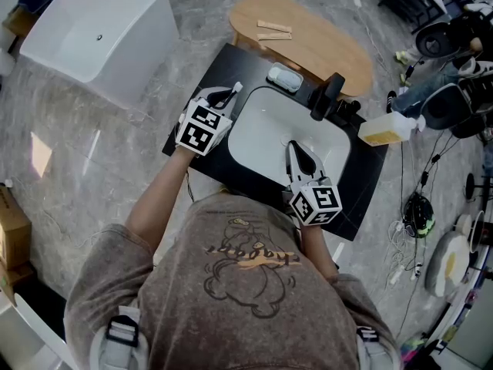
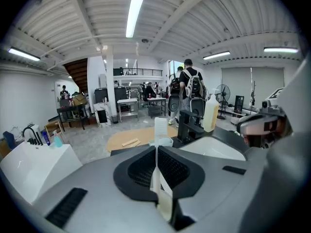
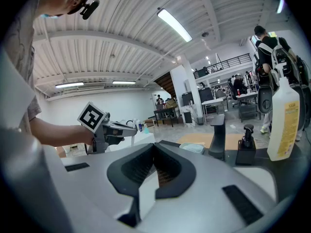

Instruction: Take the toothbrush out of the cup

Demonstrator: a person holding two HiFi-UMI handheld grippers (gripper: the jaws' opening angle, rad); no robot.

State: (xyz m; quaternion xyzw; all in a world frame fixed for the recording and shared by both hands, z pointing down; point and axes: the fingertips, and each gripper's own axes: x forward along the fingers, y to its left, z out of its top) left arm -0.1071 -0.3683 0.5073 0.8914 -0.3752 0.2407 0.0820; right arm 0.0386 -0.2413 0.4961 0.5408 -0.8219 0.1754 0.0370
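A thin white toothbrush point(image 2: 159, 130) stands upright between the jaws of my left gripper point(image 2: 156, 154), which is shut on its handle. In the head view the brush point(image 1: 236, 89) juts from that gripper point(image 1: 226, 96) over the left part of the black counter point(image 1: 362, 183). No cup shows in any view. My right gripper point(image 1: 296, 148) hangs over the white sink point(image 1: 266, 129) with its jaws together and nothing in them. In the right gripper view the closed tips point(image 3: 154, 150) point toward the faucet, and the left gripper point(image 3: 111, 129) is off to the left.
A black faucet point(image 1: 326, 95) and a pump dispenser point(image 3: 246, 144) stand behind the sink, with a pale soap dish point(image 1: 285, 78) beside them. A yellowish bottle point(image 1: 385, 129) is at the counter's right. An oval wooden top point(image 1: 323, 41) and a white tub point(image 1: 96, 33) lie beyond.
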